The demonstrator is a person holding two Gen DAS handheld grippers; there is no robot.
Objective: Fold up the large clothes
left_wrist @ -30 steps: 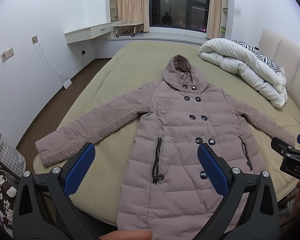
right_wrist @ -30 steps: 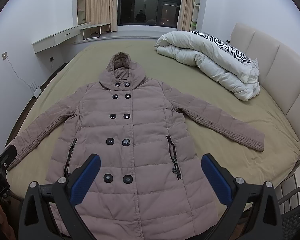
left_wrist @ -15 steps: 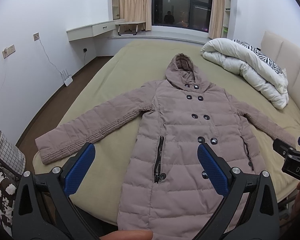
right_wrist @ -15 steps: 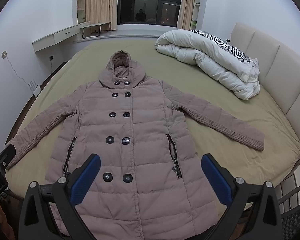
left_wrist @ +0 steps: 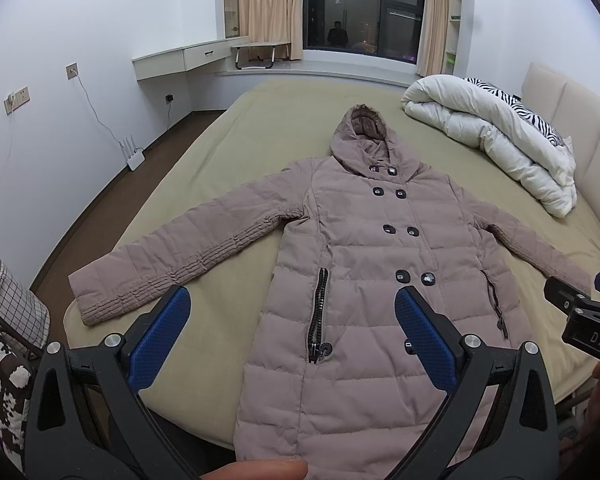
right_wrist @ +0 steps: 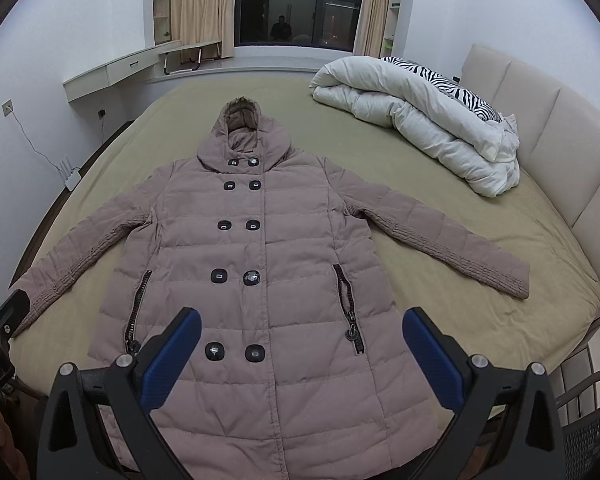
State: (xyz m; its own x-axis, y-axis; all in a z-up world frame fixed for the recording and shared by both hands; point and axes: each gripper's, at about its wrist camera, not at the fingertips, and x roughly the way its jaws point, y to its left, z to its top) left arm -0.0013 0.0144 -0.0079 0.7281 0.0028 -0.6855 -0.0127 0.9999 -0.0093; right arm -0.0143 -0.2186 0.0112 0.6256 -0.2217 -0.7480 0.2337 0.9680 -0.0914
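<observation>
A long taupe hooded puffer coat (left_wrist: pixel 364 264) lies face up on the olive bed, sleeves spread out, hood toward the window; it also shows in the right wrist view (right_wrist: pixel 256 264). Its hem hangs toward the near bed edge. My left gripper (left_wrist: pixel 292 320) is open and empty, held above the coat's lower left part. My right gripper (right_wrist: pixel 302 344) is open and empty, held above the coat's lower front. The right gripper's tip also shows at the right edge of the left wrist view (left_wrist: pixel 580 308).
A rolled white duvet with a zebra pillow (right_wrist: pixel 424 120) lies at the bed's far right by the padded headboard (right_wrist: pixel 548 128). A checked basket (left_wrist: pixel 12 304) stands by the bed's left corner. A dark chair (right_wrist: pixel 592 424) stands at the right.
Both grippers have drifted slightly up and back; the coat sits a little lower in both views. The coat has not moved and both grippers stay open.
</observation>
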